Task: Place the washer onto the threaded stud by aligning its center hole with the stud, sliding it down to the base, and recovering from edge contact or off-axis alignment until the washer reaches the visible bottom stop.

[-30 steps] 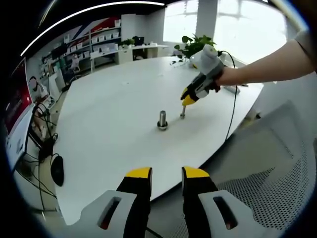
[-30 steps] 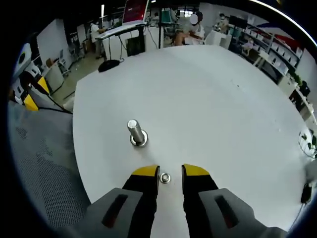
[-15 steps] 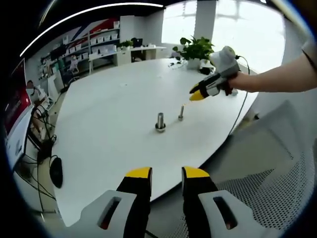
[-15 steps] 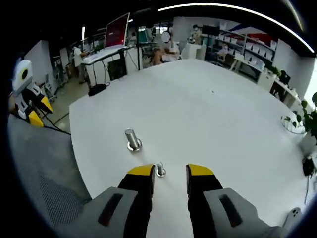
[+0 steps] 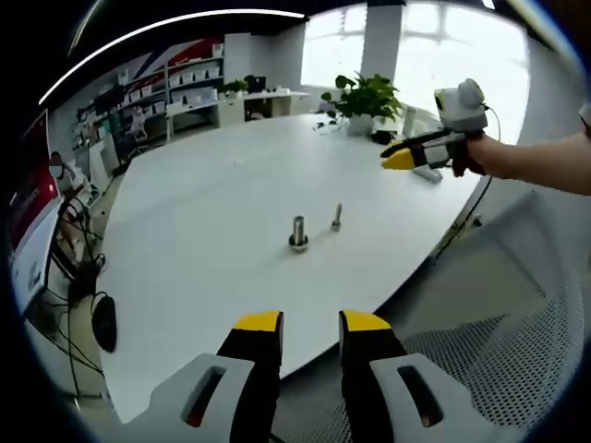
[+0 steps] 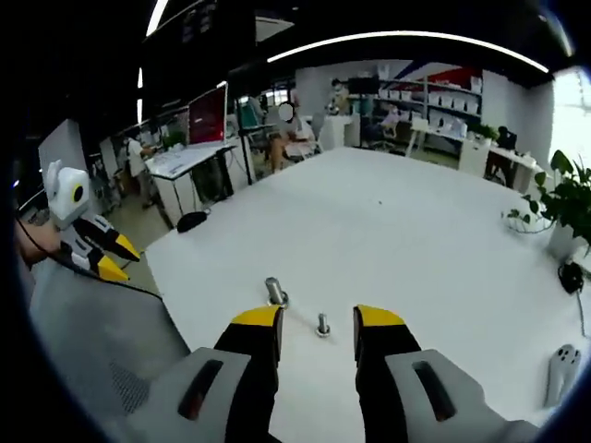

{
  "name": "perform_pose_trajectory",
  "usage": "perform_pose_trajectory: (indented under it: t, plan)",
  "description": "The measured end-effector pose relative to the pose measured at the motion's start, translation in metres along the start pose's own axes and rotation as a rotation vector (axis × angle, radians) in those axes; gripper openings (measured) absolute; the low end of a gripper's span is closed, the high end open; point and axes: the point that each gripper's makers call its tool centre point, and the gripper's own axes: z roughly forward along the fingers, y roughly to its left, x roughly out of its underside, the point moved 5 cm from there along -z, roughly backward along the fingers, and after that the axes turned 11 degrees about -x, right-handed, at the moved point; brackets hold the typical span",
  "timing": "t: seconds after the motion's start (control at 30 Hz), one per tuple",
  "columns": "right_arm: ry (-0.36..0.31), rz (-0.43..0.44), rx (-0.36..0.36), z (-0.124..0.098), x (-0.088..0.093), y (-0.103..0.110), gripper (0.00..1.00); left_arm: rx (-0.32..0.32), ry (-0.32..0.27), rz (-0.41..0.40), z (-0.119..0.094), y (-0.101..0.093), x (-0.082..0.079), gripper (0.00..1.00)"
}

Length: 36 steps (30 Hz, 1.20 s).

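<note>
Hovering off the worktop [image 5: 212, 185] edge, the left gripper [image 5: 309, 325] holds nothing, jaws parted. The right gripper [image 6: 319, 323], likewise parted and empty, hangs above and clear of the threaded stud [image 5: 337, 217], apparently so both views can check the seating. The washer cannot be made out separately; whether it sits at the stud's base is unclear. A larger bolt [image 5: 298, 233] stands just beside the stud.

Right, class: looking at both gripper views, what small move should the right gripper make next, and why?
Probably lower the right gripper toward the small stud. Its fingers are apart and empty, above the table, and the stud's base looks too small to tell whether a washer sits at the bottom stop.
</note>
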Motion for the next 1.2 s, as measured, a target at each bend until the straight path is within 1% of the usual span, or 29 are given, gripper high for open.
perform_pose_trajectory:
  t: [0.1, 0.17, 0.23, 0.37, 0.4, 0.47, 0.57, 0.6, 0.77, 0.9, 1.0, 1.1, 1.2]
  plan:
    - [-0.015, 0.022, 0.018, -0.012, 0.006, 0.003, 0.34, 0.003, 0.0, 0.004, 0.0, 0.0, 0.0, 0.22]
    - [-0.04, 0.058, 0.02, -0.021, 0.009, 0.006, 0.39, 0.003, 0.003, 0.012, 0.0, -0.001, 0.001, 0.22]
    - [-0.064, 0.068, 0.026, -0.03, 0.009, 0.009, 0.4, 0.002, 0.003, 0.014, 0.0, -0.001, 0.0, 0.22]
    - [-0.065, 0.076, 0.037, -0.041, 0.017, 0.015, 0.4, -0.001, -0.01, 0.001, -0.001, 0.0, -0.002, 0.22]
    - [-0.071, 0.09, 0.035, -0.043, 0.02, 0.016, 0.4, -0.004, -0.012, -0.004, -0.001, 0.001, -0.002, 0.22]
    - [-0.104, 0.162, 0.018, -0.047, 0.023, 0.02, 0.4, -0.006, -0.02, -0.017, -0.002, 0.002, -0.003, 0.23]
    - [-0.131, 0.177, 0.046, -0.055, 0.021, 0.019, 0.4, -0.01, -0.04, -0.025, -0.004, 0.003, -0.006, 0.23]
    - [-0.162, 0.198, 0.046, -0.057, 0.018, 0.02, 0.4, -0.01, -0.046, -0.029, -0.004, 0.003, -0.007, 0.23]
    - [-0.139, 0.178, 0.042, -0.059, 0.022, 0.033, 0.39, -0.006, -0.086, -0.044, -0.007, 0.003, -0.011, 0.23]
    - [-0.121, 0.173, 0.037, -0.056, 0.031, 0.044, 0.39, -0.003, -0.112, -0.055, -0.009, 0.004, -0.015, 0.23]
    - [-0.113, 0.184, 0.033, -0.058, 0.034, 0.051, 0.39, -0.004, -0.116, -0.059, -0.009, 0.004, -0.015, 0.23]
    - [-0.118, 0.164, 0.05, -0.059, 0.033, 0.05, 0.39, -0.004, -0.105, -0.061, -0.009, 0.004, -0.013, 0.23]
    - [-0.132, 0.191, 0.049, -0.057, 0.033, 0.047, 0.39, 0.0, -0.116, -0.075, -0.01, 0.005, -0.015, 0.23]
